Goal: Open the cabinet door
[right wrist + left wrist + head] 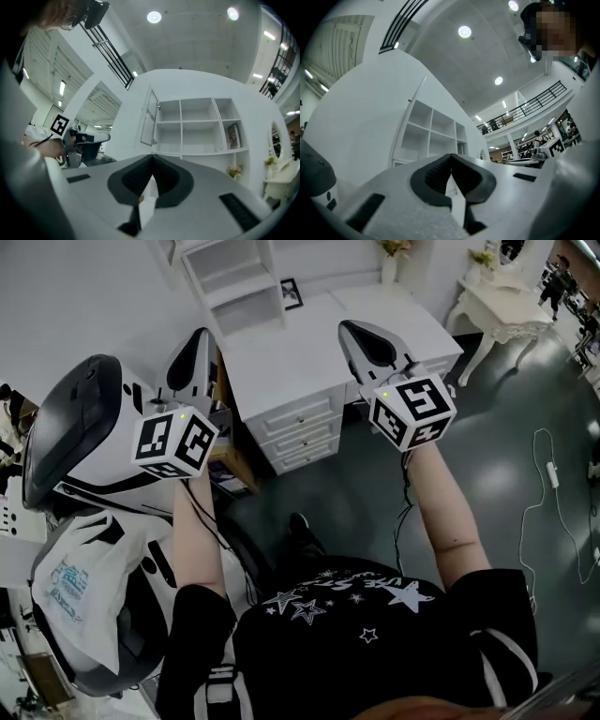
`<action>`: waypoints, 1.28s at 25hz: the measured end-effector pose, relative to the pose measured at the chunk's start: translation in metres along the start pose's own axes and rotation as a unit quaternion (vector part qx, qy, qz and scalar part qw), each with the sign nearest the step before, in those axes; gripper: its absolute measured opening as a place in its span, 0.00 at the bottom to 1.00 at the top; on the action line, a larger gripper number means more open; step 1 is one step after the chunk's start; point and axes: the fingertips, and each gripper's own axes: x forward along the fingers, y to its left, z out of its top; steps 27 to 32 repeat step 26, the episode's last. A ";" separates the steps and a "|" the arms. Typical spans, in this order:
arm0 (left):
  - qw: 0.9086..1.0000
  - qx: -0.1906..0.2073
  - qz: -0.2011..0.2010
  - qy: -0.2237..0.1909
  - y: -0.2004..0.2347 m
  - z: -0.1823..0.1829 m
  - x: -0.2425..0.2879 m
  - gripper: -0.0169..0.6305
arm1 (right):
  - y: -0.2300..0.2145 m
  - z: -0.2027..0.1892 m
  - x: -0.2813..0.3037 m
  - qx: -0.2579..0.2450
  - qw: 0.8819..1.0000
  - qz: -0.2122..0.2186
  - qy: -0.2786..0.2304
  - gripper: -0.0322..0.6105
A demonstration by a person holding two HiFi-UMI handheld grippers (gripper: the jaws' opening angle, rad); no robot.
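The white shelf cabinet (234,282) stands on a white desk ahead of me. In the right gripper view its glass-paned door (150,117) is swung out to the left, baring the shelves (197,124). The left gripper view shows the same cabinet (433,131) with several bare compartments. My left gripper (200,334) is held up at the left, shut and empty (450,157). My right gripper (349,326) is held up at the right, jaws together with nothing between them (153,158). Both are well short of the cabinet.
The desk has a drawer stack (300,423) under its top. A large black-and-white machine (75,427) and a plastic bag (84,587) crowd the left. A framed picture (292,293) sits by the shelves. A white dressing table (502,306) and a floor cable (553,474) lie right.
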 end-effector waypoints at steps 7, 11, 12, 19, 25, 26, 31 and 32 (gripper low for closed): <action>0.998 -0.046 0.006 0.053 -0.031 -0.051 -0.063 0.04 | 0.013 -0.027 -0.054 0.032 0.999 -0.021 0.029 0.06; 0.995 -0.068 0.001 0.074 -0.043 -0.072 -0.085 0.04 | 0.020 -0.039 -0.073 0.041 0.998 -0.034 0.043 0.06; 0.994 -0.072 -0.002 0.079 -0.045 -0.077 -0.089 0.04 | 0.022 -0.042 -0.077 0.042 0.997 -0.037 0.047 0.06; 0.987 -0.101 -0.033 0.117 -0.046 -0.103 -0.114 0.04 | 0.047 -0.061 -0.080 0.042 0.994 -0.060 0.075 0.06; 0.985 -0.100 -0.040 0.135 -0.022 -0.112 -0.140 0.04 | 0.078 -0.071 -0.070 0.038 0.992 -0.072 0.095 0.06; 0.985 -0.102 -0.038 0.137 -0.016 -0.113 -0.144 0.04 | 0.084 -0.073 -0.067 0.038 0.992 -0.072 0.097 0.06; 0.985 -0.102 -0.038 0.137 -0.016 -0.113 -0.144 0.04 | 0.084 -0.073 -0.067 0.038 0.992 -0.072 0.097 0.06; 0.985 -0.102 -0.038 0.137 -0.016 -0.113 -0.144 0.04 | 0.084 -0.073 -0.067 0.038 0.992 -0.072 0.097 0.06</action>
